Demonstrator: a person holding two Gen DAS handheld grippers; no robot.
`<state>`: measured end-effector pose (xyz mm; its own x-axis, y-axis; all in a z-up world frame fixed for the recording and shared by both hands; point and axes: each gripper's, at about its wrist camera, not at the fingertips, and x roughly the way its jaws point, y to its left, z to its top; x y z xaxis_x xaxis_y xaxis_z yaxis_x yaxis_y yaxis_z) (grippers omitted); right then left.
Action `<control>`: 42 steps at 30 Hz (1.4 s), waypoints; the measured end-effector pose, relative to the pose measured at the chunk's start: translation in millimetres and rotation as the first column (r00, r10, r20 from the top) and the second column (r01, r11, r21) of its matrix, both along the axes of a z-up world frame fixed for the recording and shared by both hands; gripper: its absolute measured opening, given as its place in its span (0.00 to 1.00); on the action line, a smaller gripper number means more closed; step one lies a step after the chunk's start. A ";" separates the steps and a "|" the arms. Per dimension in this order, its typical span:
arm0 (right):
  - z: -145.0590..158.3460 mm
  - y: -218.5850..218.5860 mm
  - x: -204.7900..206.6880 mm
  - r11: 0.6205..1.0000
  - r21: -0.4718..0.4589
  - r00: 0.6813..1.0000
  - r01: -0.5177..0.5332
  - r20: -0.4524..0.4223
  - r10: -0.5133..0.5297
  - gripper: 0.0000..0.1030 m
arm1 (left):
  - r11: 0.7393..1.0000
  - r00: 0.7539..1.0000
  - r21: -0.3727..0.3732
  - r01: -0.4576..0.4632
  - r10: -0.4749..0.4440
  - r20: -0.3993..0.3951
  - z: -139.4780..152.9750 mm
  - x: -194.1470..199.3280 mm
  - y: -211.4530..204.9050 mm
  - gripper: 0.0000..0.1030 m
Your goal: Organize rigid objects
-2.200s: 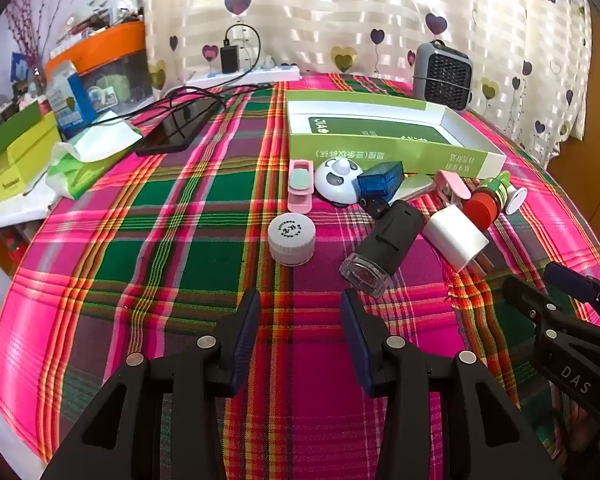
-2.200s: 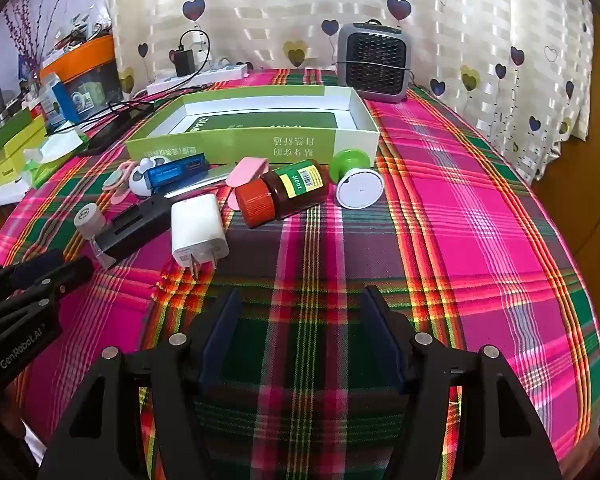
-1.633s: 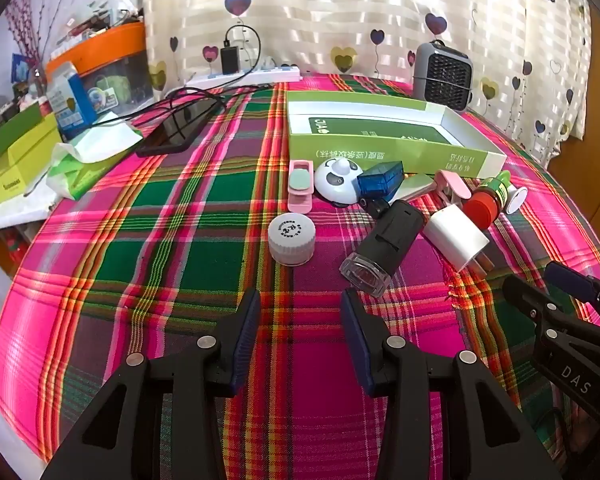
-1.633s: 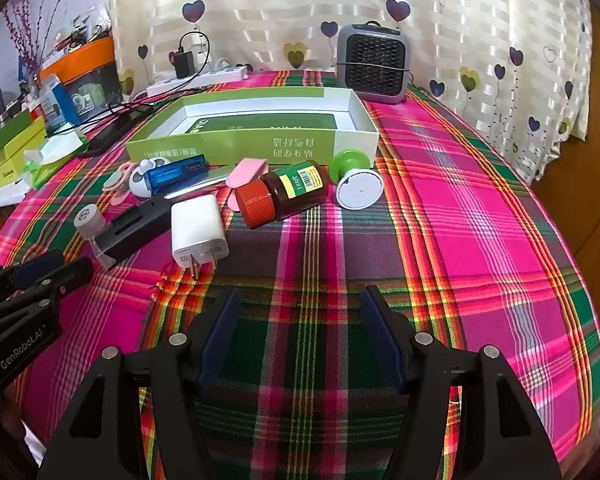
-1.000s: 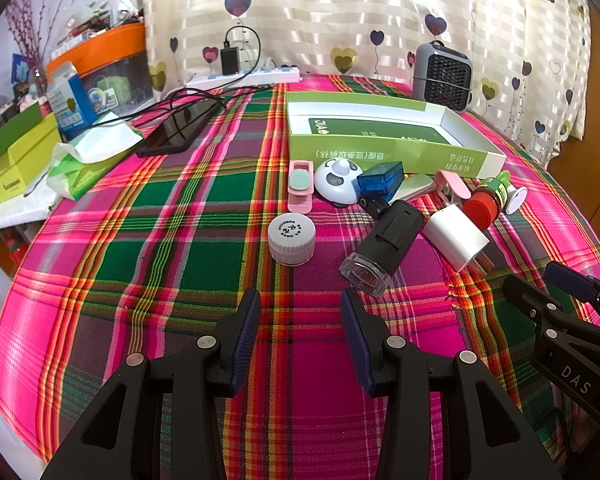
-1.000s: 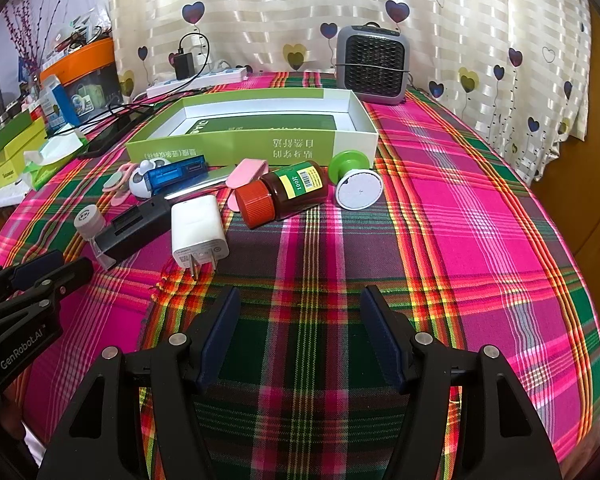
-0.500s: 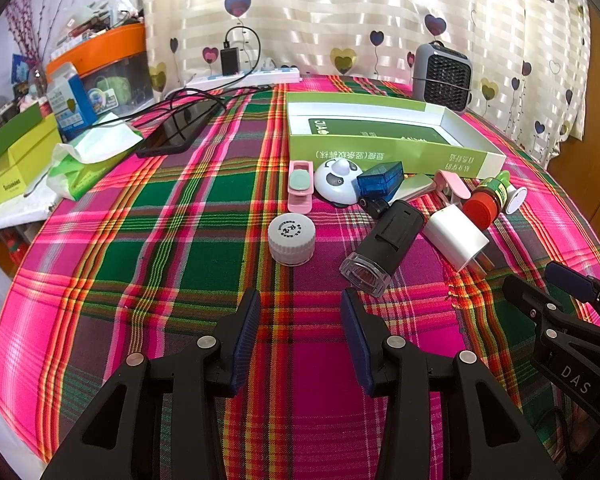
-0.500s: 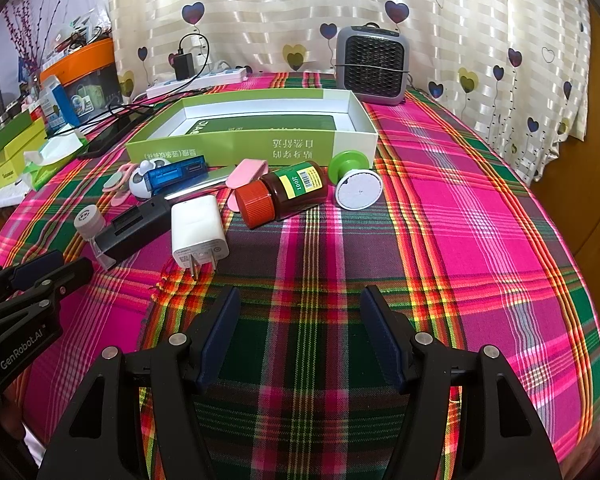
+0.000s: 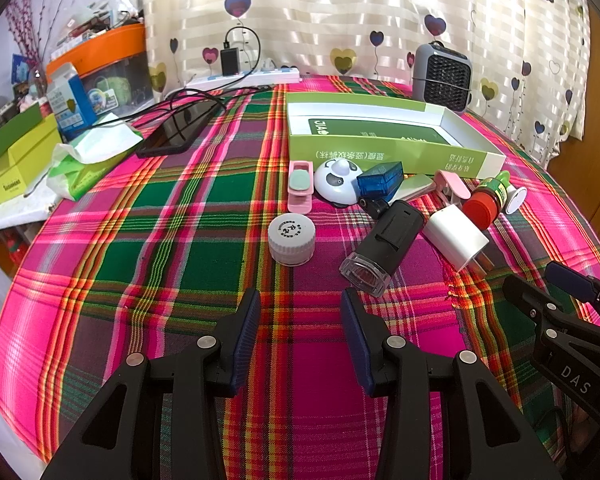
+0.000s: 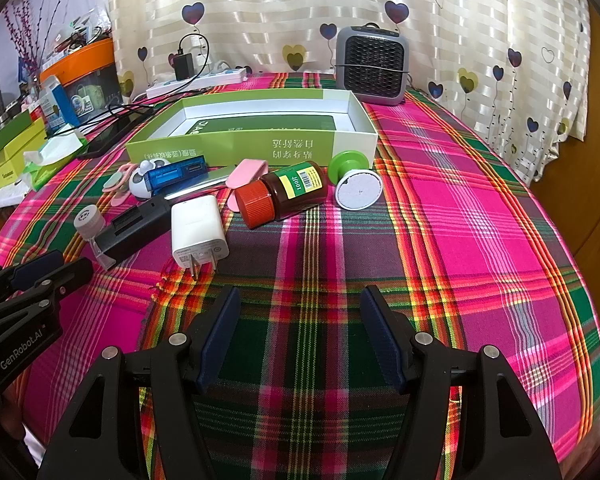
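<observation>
At the bottom of each wrist view a pair of black fingers with blue pads stands spread and empty above the plaid tablecloth (image 10: 480, 208): the left gripper (image 9: 300, 304) hangs low centre in its own view, and the right gripper (image 10: 300, 304) likewise in its own. Each view also catches the other gripper at its lower edge, the right one at lower right of the left view, the left one at lower left of the right view.

Just beyond the fingers, mid-frame, lies the loose clutter. The left view shows a white screw cap (image 9: 291, 239) standing apart from the rest, then a black cylinder with a clear end (image 9: 384, 246) lying on its side, and a white plug adapter (image 9: 456, 236) just beside it. The right view shows the adapter's prongs and printed face, which the left view does not. A brown bottle with a red cap (image 10: 284, 192) lies on its side, its yellow label readable only in the right view; a green-and-white round piece (image 10: 354, 182) lies just beside it. Farther back sit a pink clip (image 9: 300, 186), a panda-faced round gadget (image 9: 337, 181) and a blue translucent device (image 9: 380, 179).

Behind these the open green box (image 10: 236, 148) sits empty, near the middle of the frame. Beyond it, at upper right, stands a grey heater (image 10: 372, 66); at upper left a power strip (image 9: 244, 78) lies by the heart-print curtain (image 10: 300, 8).
</observation>
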<state>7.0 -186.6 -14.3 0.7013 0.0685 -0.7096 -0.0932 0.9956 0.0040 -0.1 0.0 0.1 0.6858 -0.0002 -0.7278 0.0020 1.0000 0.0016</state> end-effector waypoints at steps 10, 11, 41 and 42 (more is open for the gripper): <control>0.0 0.1 0.0 1.000 0.000 1.000 0.000 0.001 0.000 0.61 | 1.000 1.000 0.000 0.000 0.000 0.001 0.0 -0.1 0.0 0.39; 0.0 0.1 0.0 1.000 0.000 1.000 0.000 0.001 0.000 0.61 | 1.000 1.000 0.000 0.000 0.000 0.001 0.0 0.0 -0.1 0.39; 3.7 -19.7 4.6 1.000 0.004 0.999 -0.031 -0.030 0.031 0.61 | 0.997 0.998 -0.047 0.060 -0.061 -0.024 2.5 6.6 11.1 0.38; 4.9 -22.4 7.4 1.000 0.001 0.999 -0.023 -0.036 0.023 0.61 | 0.996 0.998 -0.059 0.059 -0.061 -0.028 2.9 8.1 13.9 0.38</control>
<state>14.4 -209.0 -9.4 0.6732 0.0853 -0.7345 -0.1164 0.9932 0.0087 8.1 13.9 3.0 0.6614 -0.0838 -0.7453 0.0612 0.9965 -0.0577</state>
